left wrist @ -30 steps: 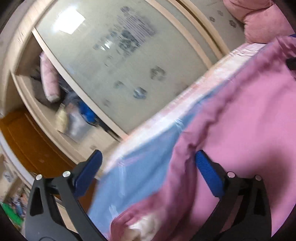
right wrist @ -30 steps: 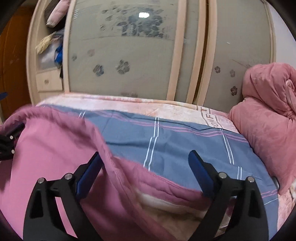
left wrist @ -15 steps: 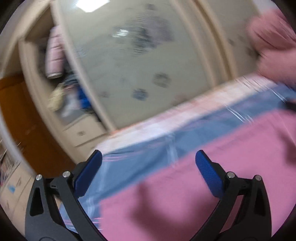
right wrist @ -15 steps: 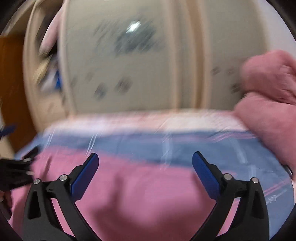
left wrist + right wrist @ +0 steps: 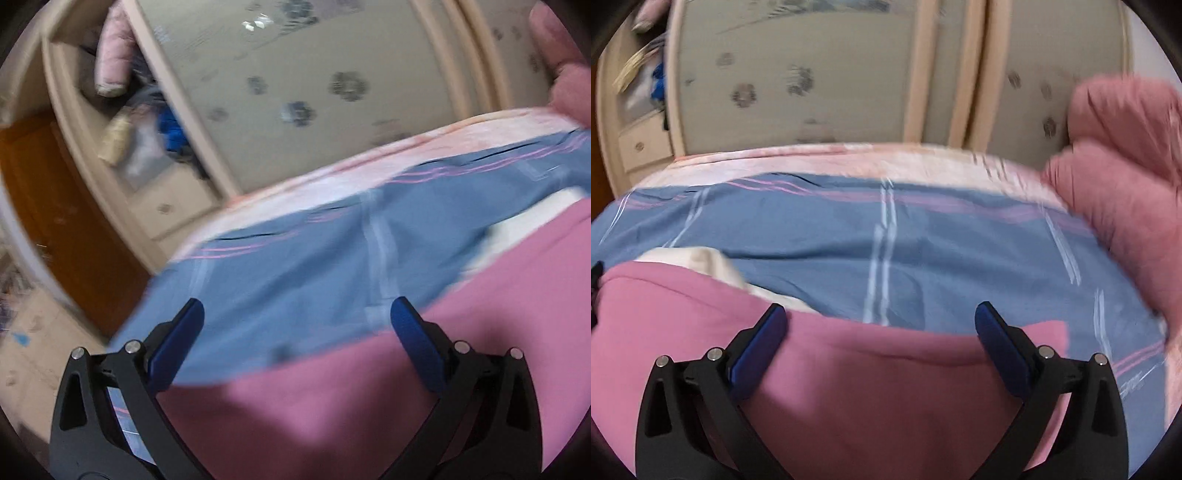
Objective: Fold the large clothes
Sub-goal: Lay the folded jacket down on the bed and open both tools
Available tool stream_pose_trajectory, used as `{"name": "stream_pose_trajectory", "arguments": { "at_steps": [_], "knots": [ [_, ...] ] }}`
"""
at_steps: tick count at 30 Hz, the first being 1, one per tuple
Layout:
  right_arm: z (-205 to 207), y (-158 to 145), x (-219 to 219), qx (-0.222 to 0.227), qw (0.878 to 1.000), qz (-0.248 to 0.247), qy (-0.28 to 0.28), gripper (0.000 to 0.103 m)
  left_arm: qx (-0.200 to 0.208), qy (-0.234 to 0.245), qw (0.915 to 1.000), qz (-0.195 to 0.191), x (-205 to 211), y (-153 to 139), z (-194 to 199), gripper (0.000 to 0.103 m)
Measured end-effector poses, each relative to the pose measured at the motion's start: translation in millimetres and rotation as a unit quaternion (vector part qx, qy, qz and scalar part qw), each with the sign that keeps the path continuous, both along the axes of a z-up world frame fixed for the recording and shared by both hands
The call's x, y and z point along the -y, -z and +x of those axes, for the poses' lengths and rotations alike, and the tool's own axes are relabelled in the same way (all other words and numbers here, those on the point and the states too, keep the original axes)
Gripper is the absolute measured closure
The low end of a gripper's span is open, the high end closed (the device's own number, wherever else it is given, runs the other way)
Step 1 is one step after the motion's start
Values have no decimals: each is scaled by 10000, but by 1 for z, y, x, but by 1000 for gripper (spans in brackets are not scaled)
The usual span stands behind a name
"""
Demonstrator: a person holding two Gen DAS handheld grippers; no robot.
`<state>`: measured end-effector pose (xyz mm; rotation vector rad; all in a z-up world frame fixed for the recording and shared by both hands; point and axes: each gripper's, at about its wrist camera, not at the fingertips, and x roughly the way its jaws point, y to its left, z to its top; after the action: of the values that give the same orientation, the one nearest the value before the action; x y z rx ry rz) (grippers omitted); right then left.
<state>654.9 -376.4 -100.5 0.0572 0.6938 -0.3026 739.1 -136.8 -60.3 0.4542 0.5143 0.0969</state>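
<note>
Cream wardrobe (image 5: 798,74) with flower-patterned sliding doors, open shelf (image 5: 122,122) of clutter; orange-brown door (image 5: 55,206), bed (image 5: 849,158)

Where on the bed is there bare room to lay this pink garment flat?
The widest bare stretch is the blue striped bed sheet, between the pink fleece garment in front and the pale pink blanket edge by the wardrobe. The right end is crowded by the bunched pink quilt; cream lining sits on the left.
</note>
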Motion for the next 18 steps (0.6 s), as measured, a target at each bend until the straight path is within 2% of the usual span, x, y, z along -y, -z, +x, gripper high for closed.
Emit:
{"name": "stream_pose_trajectory", "arguments": {
  "at_steps": [2, 3, 4, 5, 7, 9, 12, 13, 14, 16, 17, 18],
  "knots": [
    [-5, 9, 17, 20, 9994, 182, 290, 2, -62, -202, 9998, -65, -17, 9, 5, 2],
    [-8, 12, 26, 58, 9987, 303, 399, 2, -225, -282, 9987, -367, -30, 14, 9, 2],
    [-8, 15, 30, 56, 9981, 400, 472, 3, -258, -321, 9979, -494, -35, 15, 9, 2],
    [-9, 20, 31, 51, 9976, 505, 480, 3, -233, -368, 9975, -559, -38, 15, 9, 2],
    [-10, 21, 28, 100, 9979, 391, 511, 3, -90, -389, 9979, -515, -39, 15, 5, 2],
    [-14, 19, 28, 227, 9976, 411, 515, 3, -19, -389, 9972, -643, -43, 14, 2, 2],
    [-46, 2, 38, 1066, 9901, 770, 492, 3, 99, -524, 9946, -894, -55, 5, -9, 2],
    [-71, -10, 42, 1570, 9822, 815, 630, 3, 365, -614, 9938, -857, -59, -8, -21, 2],
    [-100, -21, 45, 2041, 9721, 799, 835, 3, 925, -687, 9900, -818, -64, -28, -48, 2],
    [-158, -35, 48, 2620, 9546, 860, 1125, 2, 1724, -549, 9785, -994, -75, -58, -111, 2],
    [-189, -40, 47, 2796, 9493, 933, 1097, 2, 2009, -407, 9721, -1142, -82, -70, -152, 2],
    [-219, -42, 44, 2887, 9471, 969, 1018, 1, 2103, -284, 9695, -1229, -90, -76, -184, 2]
  ]
}}
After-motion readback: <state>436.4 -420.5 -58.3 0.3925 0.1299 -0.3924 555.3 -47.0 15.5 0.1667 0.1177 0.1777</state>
